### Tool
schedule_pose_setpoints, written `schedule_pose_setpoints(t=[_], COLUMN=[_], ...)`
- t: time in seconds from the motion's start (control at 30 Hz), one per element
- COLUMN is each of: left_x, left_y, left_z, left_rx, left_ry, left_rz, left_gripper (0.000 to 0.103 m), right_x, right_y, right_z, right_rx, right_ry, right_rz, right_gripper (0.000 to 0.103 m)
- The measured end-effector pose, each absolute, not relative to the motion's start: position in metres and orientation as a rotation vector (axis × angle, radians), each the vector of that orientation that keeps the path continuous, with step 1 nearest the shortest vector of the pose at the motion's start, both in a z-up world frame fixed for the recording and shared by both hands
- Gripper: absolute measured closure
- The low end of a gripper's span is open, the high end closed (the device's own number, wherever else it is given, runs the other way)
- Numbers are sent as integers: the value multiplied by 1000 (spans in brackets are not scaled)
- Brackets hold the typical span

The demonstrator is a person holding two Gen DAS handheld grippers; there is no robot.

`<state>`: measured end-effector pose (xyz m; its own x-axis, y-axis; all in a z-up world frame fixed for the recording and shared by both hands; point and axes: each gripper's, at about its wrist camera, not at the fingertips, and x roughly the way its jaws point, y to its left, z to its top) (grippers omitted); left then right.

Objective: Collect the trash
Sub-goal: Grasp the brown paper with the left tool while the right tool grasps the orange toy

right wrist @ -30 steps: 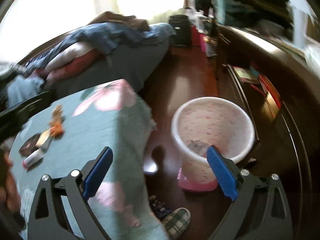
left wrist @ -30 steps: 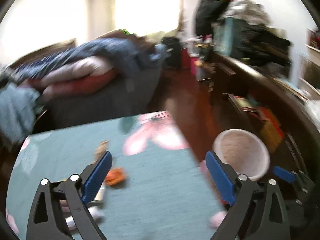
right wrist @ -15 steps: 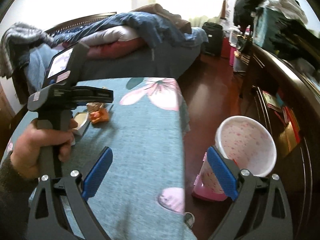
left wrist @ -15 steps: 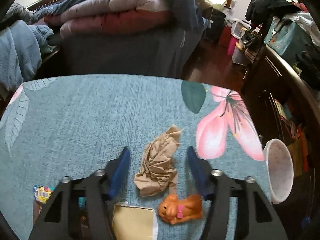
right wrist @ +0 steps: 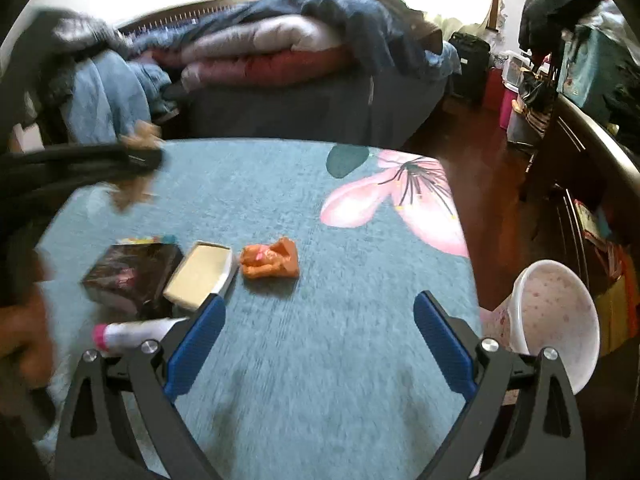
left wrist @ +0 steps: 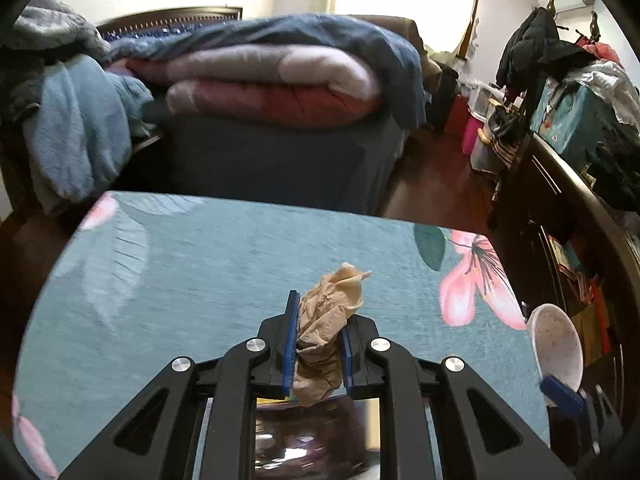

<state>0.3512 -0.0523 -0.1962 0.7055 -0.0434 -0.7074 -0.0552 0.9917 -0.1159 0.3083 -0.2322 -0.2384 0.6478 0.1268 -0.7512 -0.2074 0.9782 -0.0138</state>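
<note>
Left wrist view: left gripper (left wrist: 318, 344) fingers clamped tight on the crumpled brown paper (left wrist: 326, 332), lifted above the teal desk (left wrist: 180, 280) | right gripper (right wrist: 320, 344) fingers spread wide, nothing between them | orange toy (right wrist: 272, 259) just ahead | pink bin (right wrist: 554, 320) off the desk's right edge

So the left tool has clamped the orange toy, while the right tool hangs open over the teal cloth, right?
Not quite. The left tool has clamped the crumpled brown paper, as the left wrist view shows. The orange toy lies on the teal cloth, with the right tool open above.
</note>
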Motion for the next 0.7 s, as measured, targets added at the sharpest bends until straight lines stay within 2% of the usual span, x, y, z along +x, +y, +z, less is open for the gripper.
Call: schedule_pose_setpoints(t=[0.13,0.3,0.43,0.5,0.57,0.7], left_x=[342,337,334,333,331,328], left_y=[-36,-22,-15,-12,-12,-10], left_z=[-185,-178,-177,-176,-175,-173], left_rx=[-133,-143,-147,-147,-142,-136], left_ry=[757,732,728,728,724,718], left_rz=[11,9,3,1,0,4], left_gripper=[85,84,84,84,84,84], right_x=[326,341,352,357,361,356], right_y=[-218,-207,-196,-193,-191,-188], right_z=[-250,-257,-262,-263,-263,-259], right_rx=[-149,-142,-149,-137,-124,-141], right_ry=[870,893,913,921,931,911], right_rz=[168,187,201,206,221,216], right_gripper=[9,14,25,36,59,59])
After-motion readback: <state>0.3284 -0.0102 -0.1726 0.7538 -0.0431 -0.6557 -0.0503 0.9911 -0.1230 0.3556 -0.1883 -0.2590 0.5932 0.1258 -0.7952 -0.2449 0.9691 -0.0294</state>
